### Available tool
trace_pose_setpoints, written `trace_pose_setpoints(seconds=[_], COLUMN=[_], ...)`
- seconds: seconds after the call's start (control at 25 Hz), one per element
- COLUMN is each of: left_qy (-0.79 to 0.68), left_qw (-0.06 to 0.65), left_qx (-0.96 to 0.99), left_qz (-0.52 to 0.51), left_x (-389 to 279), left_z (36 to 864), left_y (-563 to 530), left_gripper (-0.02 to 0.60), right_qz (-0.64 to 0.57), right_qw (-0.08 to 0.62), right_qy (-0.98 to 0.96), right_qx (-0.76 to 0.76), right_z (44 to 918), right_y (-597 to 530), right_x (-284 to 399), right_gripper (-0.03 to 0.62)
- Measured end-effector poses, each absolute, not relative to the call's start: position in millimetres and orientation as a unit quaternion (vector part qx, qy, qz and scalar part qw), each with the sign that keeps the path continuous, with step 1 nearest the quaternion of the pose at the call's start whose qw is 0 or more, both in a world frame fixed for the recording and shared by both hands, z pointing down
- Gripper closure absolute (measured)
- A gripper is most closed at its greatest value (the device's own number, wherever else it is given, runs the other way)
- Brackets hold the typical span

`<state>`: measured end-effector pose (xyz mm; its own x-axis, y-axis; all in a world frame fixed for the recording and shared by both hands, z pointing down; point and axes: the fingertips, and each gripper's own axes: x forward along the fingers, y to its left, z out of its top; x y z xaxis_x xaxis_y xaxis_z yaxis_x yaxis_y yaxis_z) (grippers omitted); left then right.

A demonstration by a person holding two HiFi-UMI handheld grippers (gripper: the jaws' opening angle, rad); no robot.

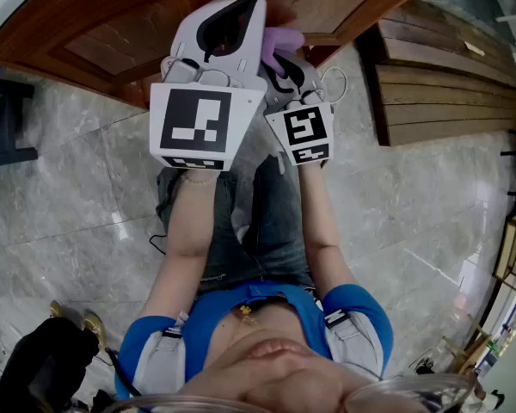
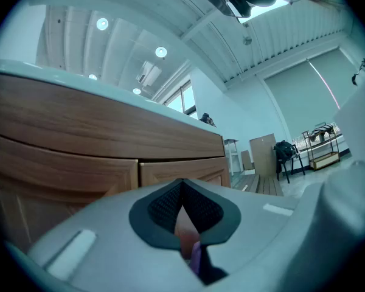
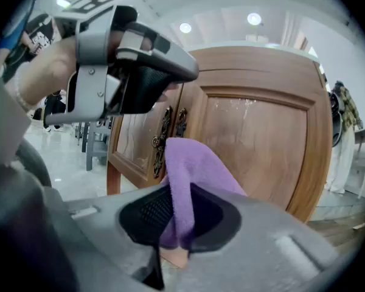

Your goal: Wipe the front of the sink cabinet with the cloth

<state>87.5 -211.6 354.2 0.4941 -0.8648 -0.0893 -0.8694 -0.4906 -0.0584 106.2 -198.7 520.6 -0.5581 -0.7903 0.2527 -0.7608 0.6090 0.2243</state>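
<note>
1. Directly ahead stands the sink cabinet (image 1: 112, 33), a reddish-brown wooden front with framed door panels. It fills the top of the head view and the background of both gripper views.
2. Below it, a grey stone floor (image 1: 69, 196) spreads out around the person's legs.
3. The left gripper (image 2: 182, 208) is held up close to the cabinet front. Its jaws are pressed together with nothing between the pads, and only a sliver of purple shows low behind them.
4. The right gripper (image 3: 179, 215) sits just beside it, jaws clamped on the cloth.
5. The cloth (image 3: 185, 175) is purple and soft. It rises from the right jaws as a folded hump in front of a door panel, and I cannot tell whether it touches the wood.
6. Ornate dark metal handles (image 3: 164, 135) sit where two doors meet, near the cloth.
7. Risks, as I judge them:
   - Only a narrow fold is pinched, so dragging it across the wood could pull the cloth free.
   - A loose edge could catch on the handles.
   - Bare jaw plastic could scrape the finish if the cloth bunches aside.
   - The two grippers are crowded together and could knock each other.
</note>
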Motion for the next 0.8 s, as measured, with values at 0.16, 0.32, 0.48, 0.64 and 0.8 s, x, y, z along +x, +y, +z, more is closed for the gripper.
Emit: trace_pose_setpoints(seconds=[0.16,0.32,0.48,0.64,0.8], left_qy=[0.499,0.493,0.487,0.479,0.474], left_qw=[0.049,0.051,0.054,0.058,0.058], left_qx=[-0.865,-0.868,-0.872,-0.876,-0.879], left_qz=[0.024,0.022,0.017,0.007,0.000], left_x=[89.0,95.7,103.8,110.4,115.1], left_z=[354.6,356.3,358.1,362.9,367.0], left_y=[-209.0,-208.2,-207.8,-206.2,-206.7], left_gripper=[0.581,0.580,0.580,0.580,0.580], right_qz=[-0.046,-0.042,-0.035,-0.035,-0.037], right_qw=[0.150,0.136,0.117,0.099,0.083], right_qy=[-0.878,-0.872,-0.867,-0.862,-0.863], right_qx=[0.453,0.469,0.484,0.495,0.497], right_z=[501.6,485.9,470.6,457.3,445.4], right_y=[-191.7,-189.7,-188.9,-186.2,-182.7], right_x=[109.4,118.8,130.3,138.5,142.1], right_gripper=[0.536,0.536,0.536,0.536,0.536])
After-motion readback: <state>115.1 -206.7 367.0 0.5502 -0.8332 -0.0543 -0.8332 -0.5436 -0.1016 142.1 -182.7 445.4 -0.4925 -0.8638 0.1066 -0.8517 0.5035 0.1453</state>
